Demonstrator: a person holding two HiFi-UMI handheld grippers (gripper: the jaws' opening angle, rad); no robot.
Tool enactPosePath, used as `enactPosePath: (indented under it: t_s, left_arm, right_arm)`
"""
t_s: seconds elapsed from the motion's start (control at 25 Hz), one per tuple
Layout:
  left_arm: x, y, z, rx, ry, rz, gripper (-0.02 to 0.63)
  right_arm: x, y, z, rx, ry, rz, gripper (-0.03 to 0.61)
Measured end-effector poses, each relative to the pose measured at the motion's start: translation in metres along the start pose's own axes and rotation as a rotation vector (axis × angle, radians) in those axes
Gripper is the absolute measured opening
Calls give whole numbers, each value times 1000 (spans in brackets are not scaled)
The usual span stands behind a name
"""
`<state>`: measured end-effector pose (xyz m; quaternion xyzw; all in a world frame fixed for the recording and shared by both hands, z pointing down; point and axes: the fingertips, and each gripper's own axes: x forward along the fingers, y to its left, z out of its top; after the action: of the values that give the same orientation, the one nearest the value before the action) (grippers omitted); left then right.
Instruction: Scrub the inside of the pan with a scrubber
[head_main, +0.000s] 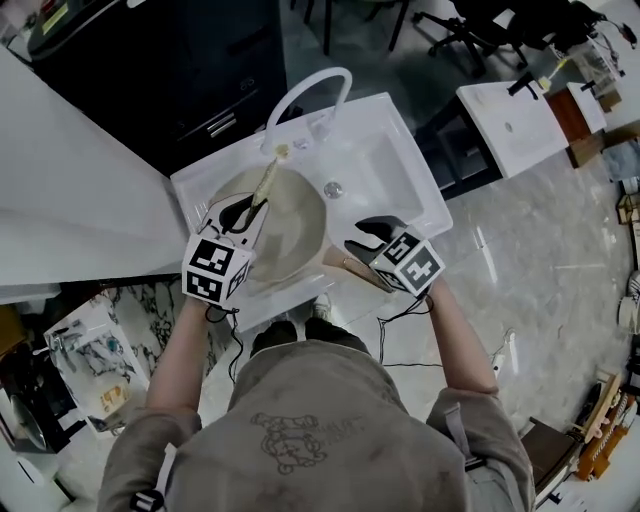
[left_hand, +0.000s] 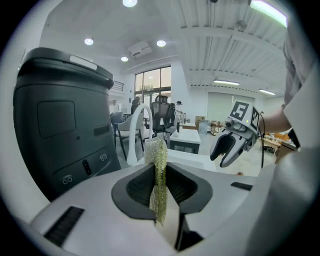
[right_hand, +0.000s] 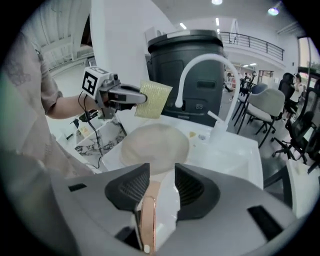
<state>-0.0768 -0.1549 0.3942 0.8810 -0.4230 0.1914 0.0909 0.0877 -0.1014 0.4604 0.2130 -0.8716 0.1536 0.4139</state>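
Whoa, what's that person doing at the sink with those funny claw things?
A person at the white sink holds a gripper in each hand. The left gripper is clamped on a yellow-green mesh scrubber, held in the air above the round beige pan in the sink. The jaws of the right gripper look apart around the pan's coppery-pink handle, not squeezing it. Scrubbing isn't under way.

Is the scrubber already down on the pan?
No, the right gripper view shows the scrubber, held by the left gripper, in the air above the pan.
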Motion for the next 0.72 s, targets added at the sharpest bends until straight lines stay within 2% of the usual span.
enactPosePath:
  t_s: [0.16, 0.28, 0.4, 0.52, 0.72]
  left_arm:
    - [-17, 7, 38, 12, -99, 58, 75]
    - [-34, 11, 67, 16, -172, 103, 75]
    - [-51, 10, 97, 68, -239, 147, 75]
    - [-68, 4, 125, 122, -303, 175, 75]
    - [-94, -5, 162, 184, -390, 220, 75]
  right_arm:
    - [-31, -10, 37, -47, -120, -129, 135]
    - [-55, -12, 65, -30, -235, -179, 121]
    - [-86, -11, 93, -1, -365, -237, 97]
    - [-119, -7, 120, -47, -473, -331, 86]
    - [-169, 10, 162, -99, -658, -424, 74]
